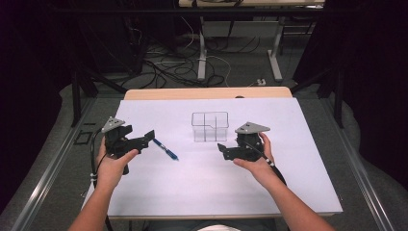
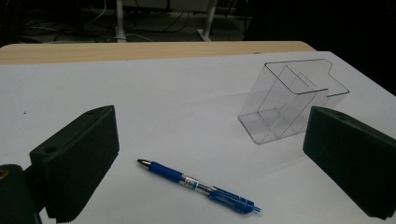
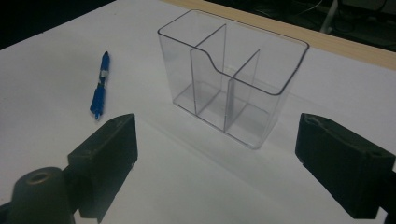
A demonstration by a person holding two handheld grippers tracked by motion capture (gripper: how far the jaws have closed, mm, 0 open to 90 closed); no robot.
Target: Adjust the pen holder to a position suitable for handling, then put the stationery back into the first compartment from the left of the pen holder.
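We see the white worktop (image 1: 288,183) evenly lit from above, while the room around it falls into near darkness. Shadows are soft and short: a faint one beside the clear organizer (image 3: 233,79), whose walls catch mild glints. All three pictures look slightly soft and grainy, and the nearest tongs blur at the frame edges.

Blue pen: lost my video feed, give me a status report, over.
Left gripper open, just short of blue pen. Right gripper open, empty, facing clear organizer. Pen flat on the white tabletop. Nothing in the way.
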